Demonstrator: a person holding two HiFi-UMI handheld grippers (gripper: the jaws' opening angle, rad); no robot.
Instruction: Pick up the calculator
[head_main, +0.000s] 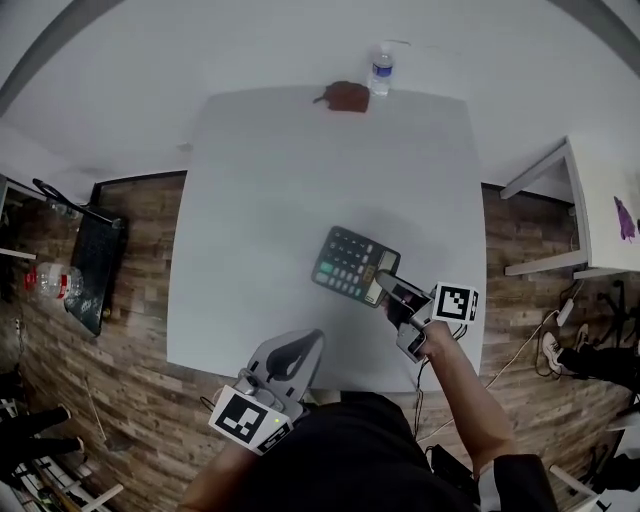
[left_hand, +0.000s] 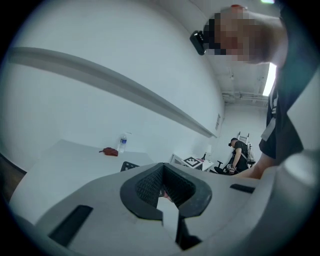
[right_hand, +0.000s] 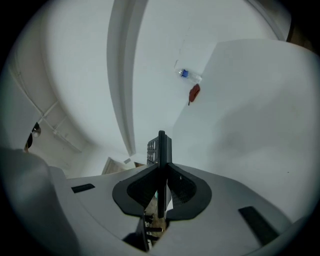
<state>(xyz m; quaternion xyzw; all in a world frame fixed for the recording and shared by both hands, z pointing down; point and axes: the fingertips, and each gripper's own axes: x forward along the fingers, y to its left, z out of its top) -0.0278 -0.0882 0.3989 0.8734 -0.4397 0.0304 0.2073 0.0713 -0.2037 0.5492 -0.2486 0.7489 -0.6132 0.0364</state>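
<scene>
The dark calculator (head_main: 352, 265) with grey keys hangs above the white table (head_main: 260, 190), tilted, held by its near right end. My right gripper (head_main: 390, 285) is shut on that end. In the right gripper view the calculator (right_hand: 160, 147) stands edge-on between the jaws of the right gripper (right_hand: 161, 167), with the pads pressed on both faces. My left gripper (head_main: 316, 337) hovers at the table's front edge, shut, with nothing in it. The left gripper (left_hand: 162, 166) has its jaws meeting, and a corner of the calculator (left_hand: 129, 165) shows beyond them.
A water bottle (head_main: 381, 70) and a small red-brown object (head_main: 347, 96) sit at the table's far edge. A white desk (head_main: 580, 210) stands to the right, a black stand (head_main: 95, 265) to the left on the wood floor. A person (left_hand: 239, 155) sits in the background.
</scene>
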